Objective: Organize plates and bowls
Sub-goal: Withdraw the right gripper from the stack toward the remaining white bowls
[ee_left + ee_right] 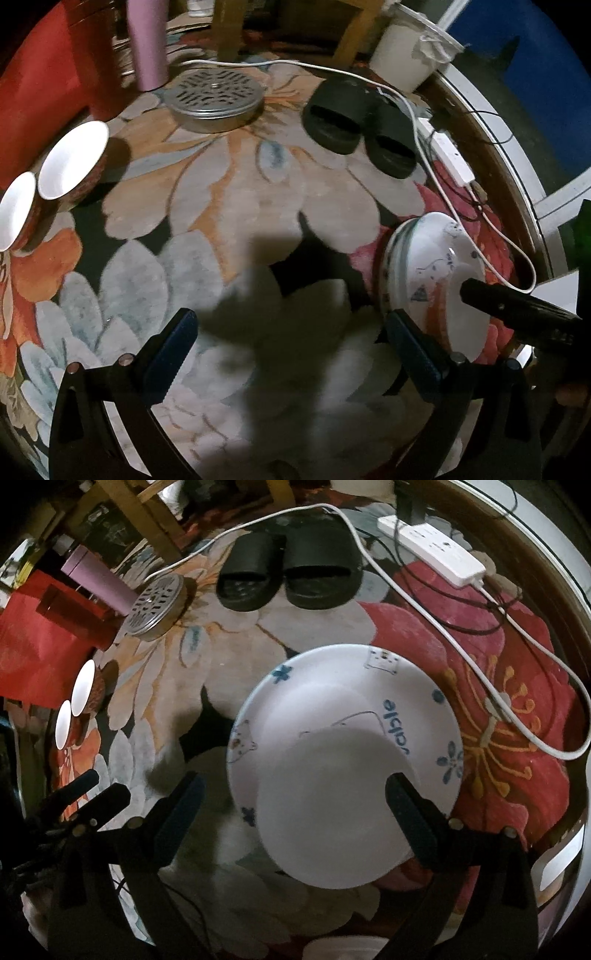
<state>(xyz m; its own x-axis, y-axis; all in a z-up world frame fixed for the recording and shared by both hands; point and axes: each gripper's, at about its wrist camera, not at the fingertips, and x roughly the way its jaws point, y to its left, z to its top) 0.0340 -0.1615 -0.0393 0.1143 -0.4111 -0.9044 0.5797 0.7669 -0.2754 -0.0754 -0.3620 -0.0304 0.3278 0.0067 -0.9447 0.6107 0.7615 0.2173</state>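
Floral rug (155, 686) bears stacked plates (343, 716), lower ones mostly hidden.

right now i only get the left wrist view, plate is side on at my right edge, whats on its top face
Observer: The plate is white with blue flowers, a small bear and blue lettering. Nothing lies on it.
Operator: right tongs gripping it
Observer: No. The right tongs are open above it. One finger overlaps the rim and the other is off the plate, over the rug.
Operator: where do mine sit from there
Observer: The left tongs show at the far left of the right wrist view, clear of the plate, with the bowls beyond them.
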